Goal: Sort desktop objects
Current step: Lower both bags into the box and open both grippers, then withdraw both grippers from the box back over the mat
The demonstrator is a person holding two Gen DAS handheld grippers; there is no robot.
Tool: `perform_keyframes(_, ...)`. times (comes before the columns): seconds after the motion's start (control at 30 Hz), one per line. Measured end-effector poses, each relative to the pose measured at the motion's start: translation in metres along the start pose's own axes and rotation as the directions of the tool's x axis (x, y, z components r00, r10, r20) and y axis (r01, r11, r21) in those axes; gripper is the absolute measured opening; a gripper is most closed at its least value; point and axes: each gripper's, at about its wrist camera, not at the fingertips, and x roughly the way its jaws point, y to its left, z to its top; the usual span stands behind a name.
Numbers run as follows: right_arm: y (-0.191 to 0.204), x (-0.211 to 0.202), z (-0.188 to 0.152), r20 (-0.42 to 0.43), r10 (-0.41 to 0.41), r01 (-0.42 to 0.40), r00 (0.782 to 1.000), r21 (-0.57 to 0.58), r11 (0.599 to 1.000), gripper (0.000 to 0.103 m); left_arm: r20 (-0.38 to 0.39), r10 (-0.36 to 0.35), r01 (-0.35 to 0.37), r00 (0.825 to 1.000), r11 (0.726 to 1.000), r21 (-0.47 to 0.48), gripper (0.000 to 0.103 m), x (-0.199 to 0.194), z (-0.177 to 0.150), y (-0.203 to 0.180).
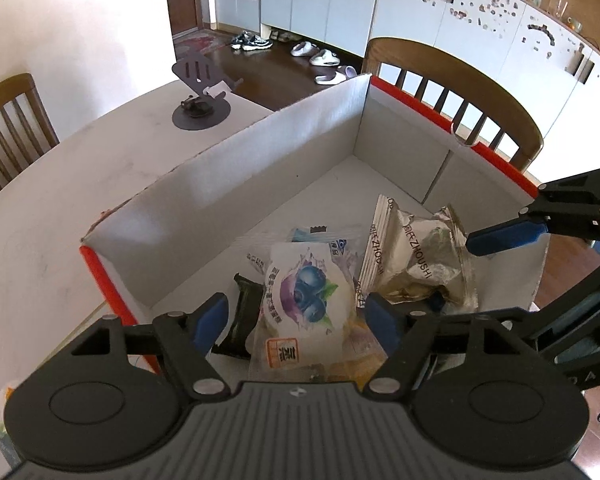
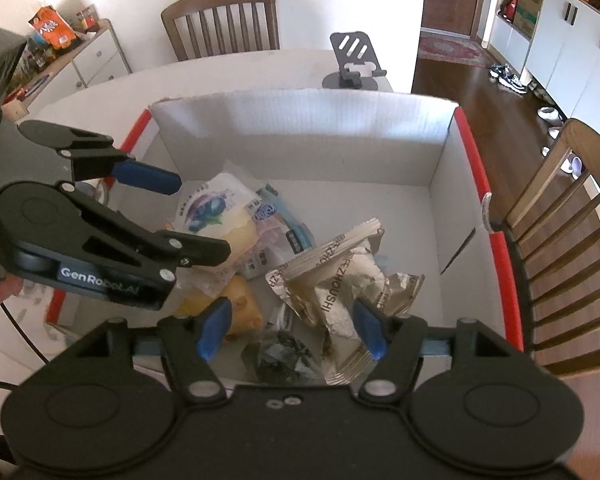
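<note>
A white cardboard box with red edges holds several snack packets. Among them are a blueberry-print packet, a silver ZHOUSHI packet and a black wrapper. My left gripper hangs open over the blueberry packet, which lies between the blue pads without touching them. In the right wrist view the box shows the same silver packet, the blueberry packet and a yellow packet. My right gripper stands open above the silver packet, holding nothing.
The box sits on a pale table with a dark phone stand behind it. Wooden chairs ring the table. The two grippers work close together inside the box. A cabinet with snack bags stands at the far left.
</note>
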Motion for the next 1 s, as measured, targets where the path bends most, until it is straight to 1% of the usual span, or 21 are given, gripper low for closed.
perform_keyframes(0.27,0.002,-0.018,-0.004,0.035,0.020,-0.021,0.999,0.004,1.000,0.071,0.028,-0.013,0.013,1.000,1.000,-0.023,0.075,-0.022,-0.008,-0.004)
perform_keyframes(0.63,0.010,-0.047,-0.012,0.088,0.039,-0.040,0.995,0.000,0.999,0.072,0.077,-0.041,0.046,0.996,0.998,-0.053,0.075,-0.057,-0.023,-0.011)
perform_keyframes(1.0,0.015,-0.070,-0.022,0.134,0.026,-0.031,0.991,0.040,0.999,0.075,0.126,-0.072,0.082,0.989,0.994,-0.071,0.077,-0.088,-0.044,-0.010)
